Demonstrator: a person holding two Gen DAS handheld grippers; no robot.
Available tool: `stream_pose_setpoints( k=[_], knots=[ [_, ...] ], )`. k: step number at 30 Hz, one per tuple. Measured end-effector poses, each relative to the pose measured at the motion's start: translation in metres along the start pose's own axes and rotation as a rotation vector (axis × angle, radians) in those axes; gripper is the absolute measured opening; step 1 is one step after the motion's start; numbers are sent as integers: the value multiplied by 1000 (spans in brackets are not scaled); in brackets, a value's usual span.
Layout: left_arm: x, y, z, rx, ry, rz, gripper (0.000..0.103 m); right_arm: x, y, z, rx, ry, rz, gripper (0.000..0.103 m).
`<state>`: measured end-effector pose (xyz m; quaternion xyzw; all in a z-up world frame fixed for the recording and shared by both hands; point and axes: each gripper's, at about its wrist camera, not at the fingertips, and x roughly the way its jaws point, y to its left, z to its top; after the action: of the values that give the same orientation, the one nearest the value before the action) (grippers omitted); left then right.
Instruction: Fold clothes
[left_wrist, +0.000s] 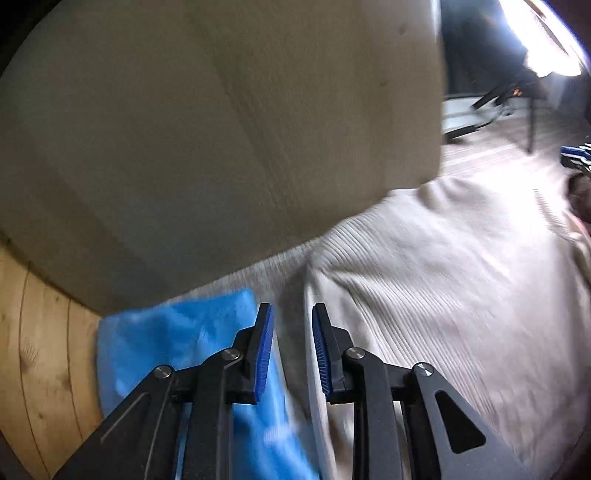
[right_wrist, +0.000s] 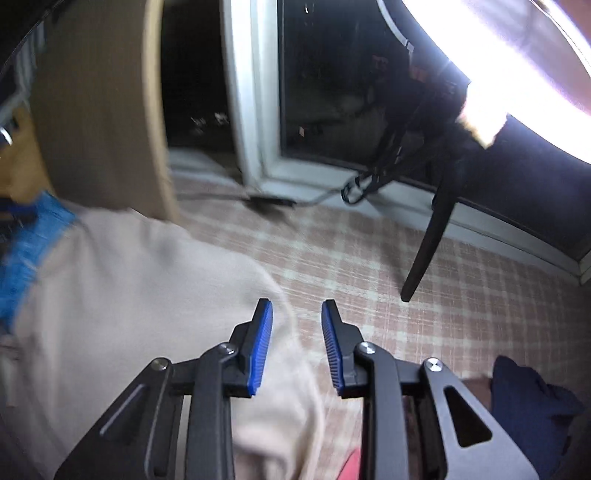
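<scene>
In the left wrist view the left claw (left_wrist: 291, 314) stood with its two blue-padded fingers apart and nothing between them. Beneath them lay a beige ribbed garment (left_wrist: 443, 277), spread across the lower right of the frame, its ribbing blurred. A blue cloth (left_wrist: 177, 339) lay at lower left, touching the garment's edge and running under the left finger. Both rested against a large tan panel (left_wrist: 221, 129) that filled the upper left of the frame; whether this was a cushion or a board could not be told. A strip of pale wooden floor (left_wrist: 40, 350) showed at the far left.

In the right wrist view the right claw (right_wrist: 297, 314) was likewise apart and empty, poised over the rounded edge of the beige ribbed garment (right_wrist: 147, 295), which filled the lower left. Past that edge a checked rug (right_wrist: 406, 277) covered the centre and right. A dark chair leg (right_wrist: 432, 236) stood on the rug at right, before a white-framed window (right_wrist: 255, 110). A dark blue fabric (right_wrist: 535, 406) showed at lower right.
</scene>
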<state>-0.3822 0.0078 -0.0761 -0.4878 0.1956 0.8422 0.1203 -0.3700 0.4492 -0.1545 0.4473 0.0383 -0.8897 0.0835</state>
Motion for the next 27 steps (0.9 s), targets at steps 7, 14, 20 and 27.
stream_pose_setpoints(
  k=[7,14,20,27],
  knots=[
    [-108,3,-76,-55,-34,-76,22,-118,7,-38,83,-90,102,28],
    [-76,-37,-123,-77,24,-200,35,-164,17,-112,188,-79,215,53],
    [5,-95,-127,-21,103,-272,32,-61,64,-149,182,128,266,30],
    [33,-97,-124,-12,144,-253,20,-14,79,-158,151,204,226,32]
  ],
)
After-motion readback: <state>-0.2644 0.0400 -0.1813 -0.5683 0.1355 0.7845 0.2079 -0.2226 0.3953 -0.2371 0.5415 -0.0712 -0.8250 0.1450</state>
